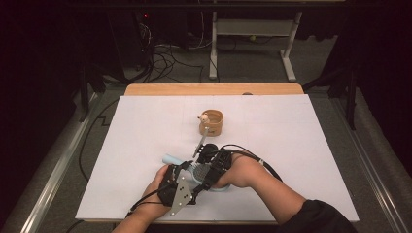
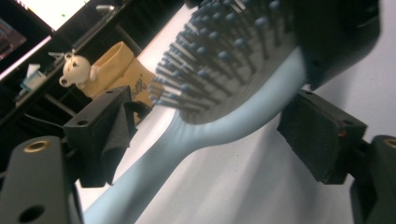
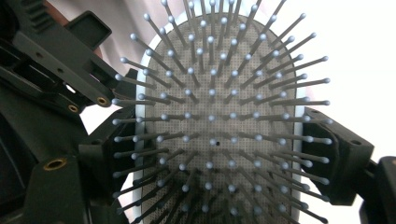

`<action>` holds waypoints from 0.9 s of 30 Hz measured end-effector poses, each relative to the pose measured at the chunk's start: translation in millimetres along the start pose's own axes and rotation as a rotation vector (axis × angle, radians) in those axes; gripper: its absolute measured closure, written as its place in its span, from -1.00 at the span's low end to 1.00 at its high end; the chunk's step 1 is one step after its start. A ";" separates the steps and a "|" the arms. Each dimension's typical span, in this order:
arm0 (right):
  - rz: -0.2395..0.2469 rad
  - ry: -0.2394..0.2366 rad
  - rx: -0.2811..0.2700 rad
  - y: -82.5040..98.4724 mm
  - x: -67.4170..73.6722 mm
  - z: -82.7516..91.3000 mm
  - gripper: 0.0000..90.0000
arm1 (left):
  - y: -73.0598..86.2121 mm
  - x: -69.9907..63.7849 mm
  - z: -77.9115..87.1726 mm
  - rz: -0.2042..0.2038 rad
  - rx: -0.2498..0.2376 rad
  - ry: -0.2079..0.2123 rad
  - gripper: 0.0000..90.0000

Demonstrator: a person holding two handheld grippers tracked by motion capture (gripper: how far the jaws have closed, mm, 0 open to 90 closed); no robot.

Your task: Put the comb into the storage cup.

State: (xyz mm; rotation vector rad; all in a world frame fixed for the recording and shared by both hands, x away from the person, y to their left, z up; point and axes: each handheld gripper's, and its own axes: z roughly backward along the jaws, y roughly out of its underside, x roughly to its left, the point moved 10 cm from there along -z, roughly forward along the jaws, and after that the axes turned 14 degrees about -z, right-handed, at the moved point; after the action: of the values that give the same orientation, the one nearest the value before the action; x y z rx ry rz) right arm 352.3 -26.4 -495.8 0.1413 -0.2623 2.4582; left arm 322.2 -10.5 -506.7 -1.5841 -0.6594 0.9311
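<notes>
Starting at the left of the high view, we see the left gripper (image 1: 182, 171) near the front edge of the white table (image 1: 145, 126), held low over the board by the person's left hand (image 1: 154, 187), with its grey three-cornered plate on top. In the left gripper view its two black jaws stand either side of the neck of the pale blue hairbrush (image 2: 224, 126), where the handle widens into the head. There is bare table between each pad and the brush, so this claw is released, though the brush lies between the jaws.

Moving right, the brush's handle (image 1: 171, 159) pokes out to the left of the two grippers, and its head sits between them. The right gripper (image 1: 210, 167), in the person's right hand (image 1: 243, 171), meets the left one over the brush. In the right gripper view the bristled head (image 3: 219, 126) faces the camera, and the pads sit against both of its edges: this claw is clenched on the brush's head.

Farther back (towards the middle of the table) stands a small tan cup (image 1: 211, 122) with a little white bear figure (image 2: 77, 70) on its rim, well apart from the brush.
</notes>
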 end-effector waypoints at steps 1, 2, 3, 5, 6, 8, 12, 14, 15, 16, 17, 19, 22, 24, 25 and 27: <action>0.001 0.000 0.002 0.0 0.2 0.0 -0.54 | 0.4 -0.3 0.4 -0.002 -0.002 -0.001 -0.48; 0.001 0.002 0.004 0.1 0.2 0.1 -0.54 | 1.2 -0.5 0.8 -0.008 0.001 0.003 -0.44; 0.000 0.001 0.004 -0.1 0.3 -0.1 -0.54 | 1.5 -0.8 1.2 -0.012 0.002 0.006 -0.41; -0.004 -0.002 0.004 -0.7 0.7 -0.1 -0.54 | 1.2 -0.9 1.7 -0.026 -0.005 0.011 -0.32; -0.004 -0.002 0.004 -0.7 0.7 -0.1 -0.54 | 1.2 -0.9 1.7 -0.026 -0.005 0.011 -0.29; -0.002 -0.006 0.004 -1.4 1.2 -1.2 -0.54 | 1.0 -0.4 1.7 -0.030 -0.008 0.009 -0.23; -0.007 -0.005 0.002 -1.9 0.9 -1.6 -0.54 | 3.5 0.4 1.5 -0.053 -0.012 0.006 -0.17; -0.010 -0.006 0.001 -2.0 0.8 -1.4 -0.54 | 3.9 0.3 1.7 -0.063 -0.017 0.007 -0.15; -0.010 -0.007 0.001 -2.0 0.8 -1.3 -0.54 | 4.1 0.3 1.8 -0.070 -0.019 0.008 -0.14; -0.011 -0.008 0.001 -2.1 0.8 -1.2 -0.54 | 4.1 0.3 1.8 -0.070 -0.019 0.008 -0.12; -0.012 -0.005 0.000 -2.2 0.5 -1.0 -0.54 | 4.0 0.5 1.5 -0.078 -0.016 0.015 -0.12; -0.013 -0.009 0.000 -2.3 0.5 -0.8 -0.54 | 4.0 0.7 1.6 -0.080 -0.017 0.015 -0.11; -0.020 -0.019 -0.003 -2.5 0.1 -0.5 -0.54 | 6.0 -0.5 2.7 -0.092 -0.021 0.016 -0.05; -0.018 -0.020 -0.002 -2.2 -0.1 -0.6 -0.55 | 7.3 -0.6 3.2 -0.111 -0.018 0.024 -0.01; -0.022 -0.027 -0.003 -2.3 0.0 -0.7 -0.55 | 7.8 -0.6 3.3 -0.114 -0.019 0.024 0.03; -0.021 -0.028 -0.005 -2.5 -0.2 -0.4 -0.55 | 7.5 -0.7 3.4 -0.119 -0.019 0.026 0.05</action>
State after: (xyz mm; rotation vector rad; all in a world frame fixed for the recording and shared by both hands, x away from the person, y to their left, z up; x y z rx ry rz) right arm 353.9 -24.5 -495.9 0.1760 -0.2773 2.4356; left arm 318.5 -10.9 -514.1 -1.5538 -0.7382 0.8169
